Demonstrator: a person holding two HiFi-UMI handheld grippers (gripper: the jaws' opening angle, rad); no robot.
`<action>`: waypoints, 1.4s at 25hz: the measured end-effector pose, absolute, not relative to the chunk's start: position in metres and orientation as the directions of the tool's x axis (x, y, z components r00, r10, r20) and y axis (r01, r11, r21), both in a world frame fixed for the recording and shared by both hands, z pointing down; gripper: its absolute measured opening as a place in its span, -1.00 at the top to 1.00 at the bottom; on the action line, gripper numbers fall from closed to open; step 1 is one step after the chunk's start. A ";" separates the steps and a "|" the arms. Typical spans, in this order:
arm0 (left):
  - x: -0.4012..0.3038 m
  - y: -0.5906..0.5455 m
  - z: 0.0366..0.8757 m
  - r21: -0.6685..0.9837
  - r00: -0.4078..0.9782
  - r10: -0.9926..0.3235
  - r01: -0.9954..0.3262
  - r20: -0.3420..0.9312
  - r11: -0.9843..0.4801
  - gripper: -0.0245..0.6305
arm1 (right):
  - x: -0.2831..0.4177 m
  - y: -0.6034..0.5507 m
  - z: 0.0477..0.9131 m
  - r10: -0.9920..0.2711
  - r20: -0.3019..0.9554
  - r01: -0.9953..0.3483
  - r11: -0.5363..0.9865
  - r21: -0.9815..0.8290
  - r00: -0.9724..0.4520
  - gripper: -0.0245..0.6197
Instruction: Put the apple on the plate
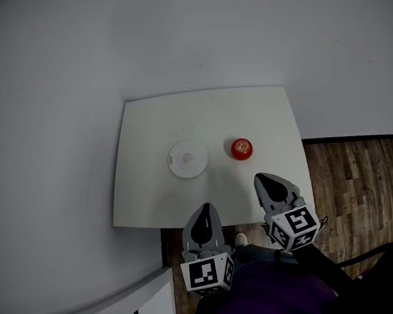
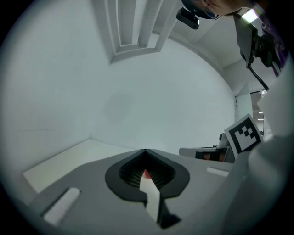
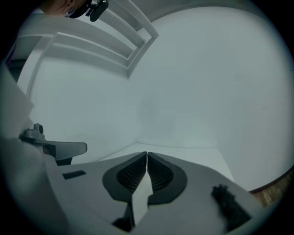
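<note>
A red apple stands on the white table, right of a small white plate that has nothing on it. Both grippers hover over the table's near edge, short of the two objects. My left gripper points toward the plate, its jaws closed tip to tip with nothing held. A sliver of red, the apple, shows through the gap behind the tips. My right gripper sits nearer the apple, just below it in the head view. Its jaws are shut and hold nothing.
White walls enclose the table at the back and left. Wooden floor lies to the right of the table. A white ledge runs along the lower left. The person's shoe shows below the table edge.
</note>
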State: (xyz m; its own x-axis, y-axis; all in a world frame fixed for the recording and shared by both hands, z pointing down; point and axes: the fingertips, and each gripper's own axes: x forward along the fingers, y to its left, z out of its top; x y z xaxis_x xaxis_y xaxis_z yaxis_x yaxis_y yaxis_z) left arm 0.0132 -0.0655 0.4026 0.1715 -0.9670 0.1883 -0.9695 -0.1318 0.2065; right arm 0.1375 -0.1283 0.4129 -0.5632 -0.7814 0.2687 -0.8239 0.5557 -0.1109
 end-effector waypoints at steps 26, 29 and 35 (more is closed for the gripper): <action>-0.003 -0.133 0.419 0.156 0.184 -0.947 -0.977 0.264 -0.147 0.91 | 0.132 -0.204 0.466 -0.726 0.393 -0.814 0.569 -0.118 -0.564 0.59; -0.011 -0.145 0.421 0.160 0.189 -0.947 -0.975 0.260 -0.151 0.91 | 0.129 -0.215 0.476 -0.722 0.426 -0.822 0.559 -0.106 -0.545 0.49; -0.024 -0.162 0.425 0.173 0.202 -0.944 -0.972 0.261 -0.160 0.91 | 0.121 -0.230 0.502 -0.689 0.504 -0.822 0.564 -0.077 -0.520 0.24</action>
State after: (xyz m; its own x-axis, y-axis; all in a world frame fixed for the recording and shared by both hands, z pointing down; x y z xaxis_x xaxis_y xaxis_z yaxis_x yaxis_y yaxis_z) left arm -0.0240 -0.1616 0.4250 0.2019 -0.9441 0.2607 -0.9719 -0.1601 0.1728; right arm 0.1207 -0.2301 0.5025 -0.5202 -0.6895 0.5040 -0.8223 0.5638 -0.0774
